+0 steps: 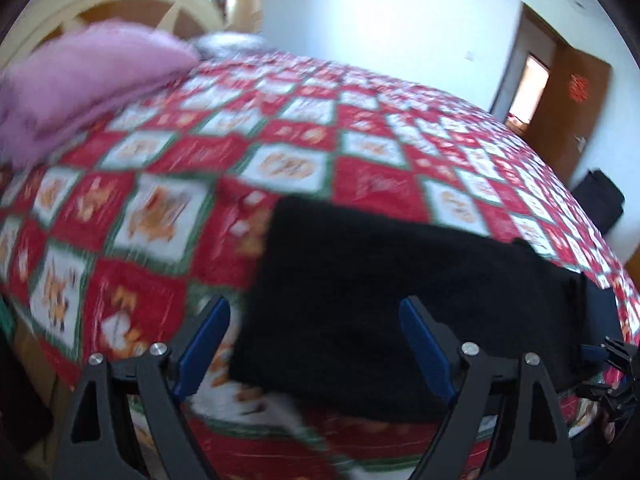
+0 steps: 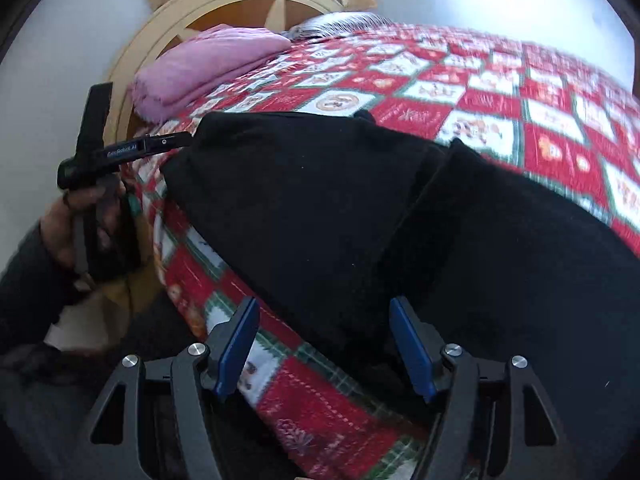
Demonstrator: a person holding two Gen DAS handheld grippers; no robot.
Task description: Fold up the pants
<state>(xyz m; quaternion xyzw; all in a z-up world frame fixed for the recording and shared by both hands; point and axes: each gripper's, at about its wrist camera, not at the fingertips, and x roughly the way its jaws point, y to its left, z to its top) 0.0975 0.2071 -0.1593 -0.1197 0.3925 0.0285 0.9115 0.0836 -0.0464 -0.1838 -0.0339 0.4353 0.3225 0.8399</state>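
Observation:
The black pants (image 1: pixel 380 304) lie folded on the red, white and green patchwork bedspread (image 1: pixel 200 160) near the bed's front edge. My left gripper (image 1: pixel 314 312) is open and empty, hovering over the pants' left end. In the right wrist view the pants (image 2: pixel 360 208) spread wide across the bedspread (image 2: pixel 520 120). My right gripper (image 2: pixel 324 312) is open and empty just above the pants' near edge. The left gripper also shows in the right wrist view (image 2: pixel 184 138), by the pants' far left corner. The right gripper's tip shows at the left wrist view's right edge (image 1: pixel 612 360).
A folded pink blanket (image 1: pixel 88 88) lies at the head of the bed by the cream headboard (image 2: pixel 224 8). A brown door (image 1: pixel 560 100) and a dark object (image 1: pixel 600 200) stand beyond the bed. The floor lies below the bed's front edge (image 2: pixel 120 320).

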